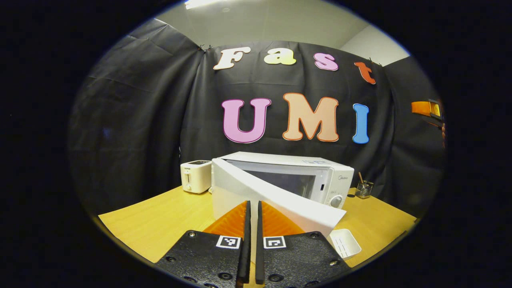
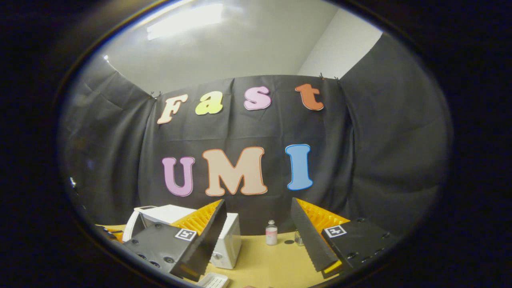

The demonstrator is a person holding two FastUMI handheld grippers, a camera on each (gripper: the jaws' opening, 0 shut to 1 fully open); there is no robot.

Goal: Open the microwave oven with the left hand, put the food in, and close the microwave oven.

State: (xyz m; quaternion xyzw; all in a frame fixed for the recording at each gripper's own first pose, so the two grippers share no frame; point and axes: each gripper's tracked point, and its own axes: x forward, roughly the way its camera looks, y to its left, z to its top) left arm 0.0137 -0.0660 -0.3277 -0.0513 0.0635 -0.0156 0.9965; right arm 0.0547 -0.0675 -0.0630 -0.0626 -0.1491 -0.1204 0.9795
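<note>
The white microwave (image 1: pixel 320 180) stands at the middle of the wooden table (image 1: pixel 160 220). Its door (image 1: pixel 280 200) is partly open, hinged at the left, with the free edge swung out toward me. My left gripper (image 1: pixel 252 203) is shut, its tips right in front of the door's outer face; I see nothing between the fingers. A small white tray (image 1: pixel 345 242) lies on the table below the door's free edge; what it holds I cannot tell. My right gripper (image 2: pixel 258 201) is held high and open, with nothing between its fingers. Behind its left finger shows the microwave (image 2: pixel 228 240).
A white toaster (image 1: pixel 195 176) stands left of the microwave. A small wire holder (image 1: pixel 364 189) with a stick in it sits to its right. A small bottle (image 2: pixel 271 233) stands near the back wall. The table's front edge is close below my left gripper.
</note>
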